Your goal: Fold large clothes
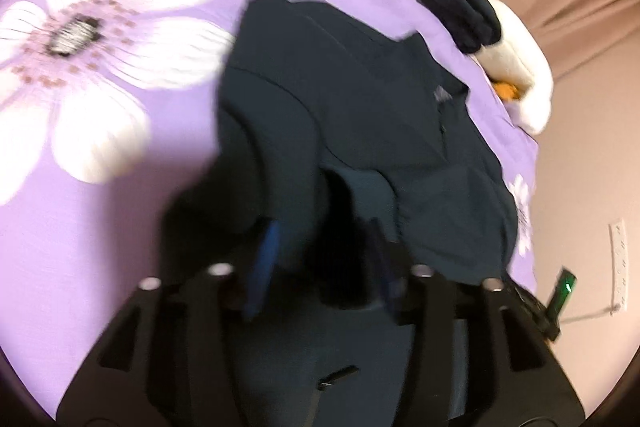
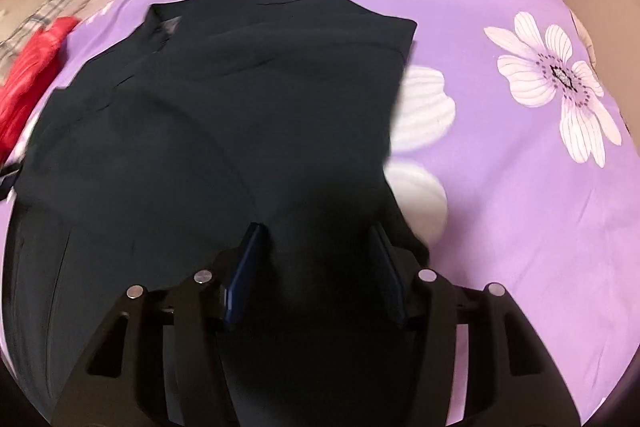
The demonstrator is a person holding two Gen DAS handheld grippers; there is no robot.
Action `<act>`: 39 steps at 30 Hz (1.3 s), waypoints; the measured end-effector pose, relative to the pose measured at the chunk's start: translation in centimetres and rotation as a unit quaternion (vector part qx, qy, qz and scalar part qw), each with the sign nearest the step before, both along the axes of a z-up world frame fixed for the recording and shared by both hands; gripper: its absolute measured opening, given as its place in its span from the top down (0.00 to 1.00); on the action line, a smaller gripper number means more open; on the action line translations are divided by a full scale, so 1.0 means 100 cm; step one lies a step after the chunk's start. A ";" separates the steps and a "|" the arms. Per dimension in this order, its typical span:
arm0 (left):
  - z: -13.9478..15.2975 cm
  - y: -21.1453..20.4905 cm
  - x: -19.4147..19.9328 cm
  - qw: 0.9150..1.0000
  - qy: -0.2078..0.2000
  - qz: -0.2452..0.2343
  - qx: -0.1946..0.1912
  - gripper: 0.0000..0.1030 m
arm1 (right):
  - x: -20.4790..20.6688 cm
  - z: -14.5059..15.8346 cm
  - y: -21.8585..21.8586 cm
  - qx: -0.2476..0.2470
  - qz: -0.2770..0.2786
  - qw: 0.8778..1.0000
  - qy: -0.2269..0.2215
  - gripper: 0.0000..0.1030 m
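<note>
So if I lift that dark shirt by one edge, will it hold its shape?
Probably not. The dark shirt lies limp and creased on the purple bedspread, so it should droop. It looks thin, likely light. Spread wide, a one-edge lift may drag the rest.

Left tongs (image 1: 320,247) and right tongs (image 2: 316,259) both gape, though blur leaves the left uncertain.

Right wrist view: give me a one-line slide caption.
Right gripper, jaws apart, over a dark garment spread on a purple floral bedspread.
</note>
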State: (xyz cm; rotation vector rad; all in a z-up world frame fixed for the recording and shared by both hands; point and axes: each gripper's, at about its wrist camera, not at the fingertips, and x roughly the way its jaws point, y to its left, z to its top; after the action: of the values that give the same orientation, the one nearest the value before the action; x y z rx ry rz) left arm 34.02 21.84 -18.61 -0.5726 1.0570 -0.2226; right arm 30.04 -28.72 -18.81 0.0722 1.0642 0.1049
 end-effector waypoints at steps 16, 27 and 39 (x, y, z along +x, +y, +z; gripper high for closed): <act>0.022 -0.096 0.022 0.993 -0.048 -0.092 0.056 0.35 | 0.090 -0.001 -0.080 0.230 -0.174 0.957 -0.034 0.32; 0.003 -0.113 0.049 0.989 -0.027 -0.104 0.104 0.35 | 0.102 -0.006 -0.079 0.200 -0.153 0.967 -0.043 0.96; 0.016 -0.139 0.018 0.969 -0.073 -0.147 0.185 0.23 | 0.052 0.041 0.024 0.050 0.058 0.992 -0.104 0.72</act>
State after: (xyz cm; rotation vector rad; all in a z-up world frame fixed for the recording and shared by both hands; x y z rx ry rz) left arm 35.78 7.90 -17.03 -0.0596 1.0066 -0.3130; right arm 35.28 -26.31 -14.68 0.0884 0.8537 0.2662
